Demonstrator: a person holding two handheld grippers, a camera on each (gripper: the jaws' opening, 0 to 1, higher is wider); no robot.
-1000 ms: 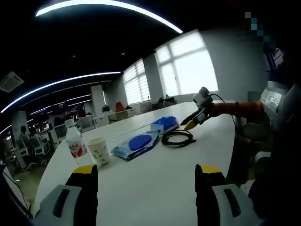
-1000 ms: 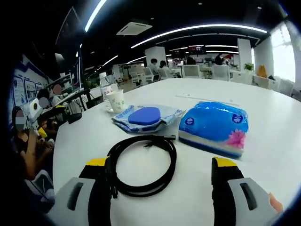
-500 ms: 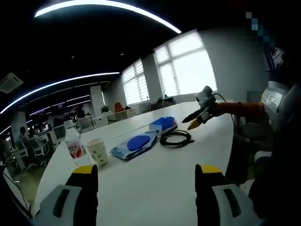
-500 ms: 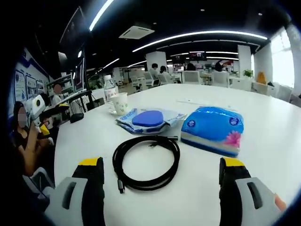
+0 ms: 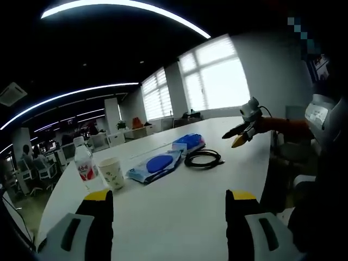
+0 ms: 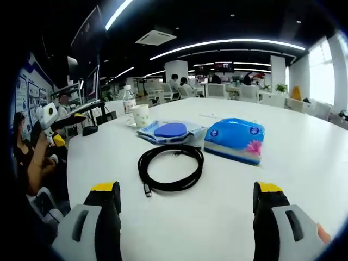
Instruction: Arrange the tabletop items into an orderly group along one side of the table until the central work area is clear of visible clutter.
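Barely started imo: cable [image 6: 170,168], tissue pack [image 6: 234,140], wipes [image 6: 169,131], cup [image 6: 141,115], bottle [image 6: 129,101] all mid-table [image 6: 217,217], nothing near edge. Left gripper [image 5: 169,217], right gripper [image 6: 185,217] both spread, empty.

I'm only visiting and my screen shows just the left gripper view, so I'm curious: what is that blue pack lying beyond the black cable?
Observer: In the right gripper view the blue pack is a soft packet with a pink flower printed at one corner; it looks like tissues.
Visitor: Is the right tool holding anything?
Observer: No. The right tool is open, with bare table between its jaws, just short of the black cable.
Visitor: Does that cable end in a plug?
Observer: Yes, a plug lies loose outside the coil, on the side nearest that tool.
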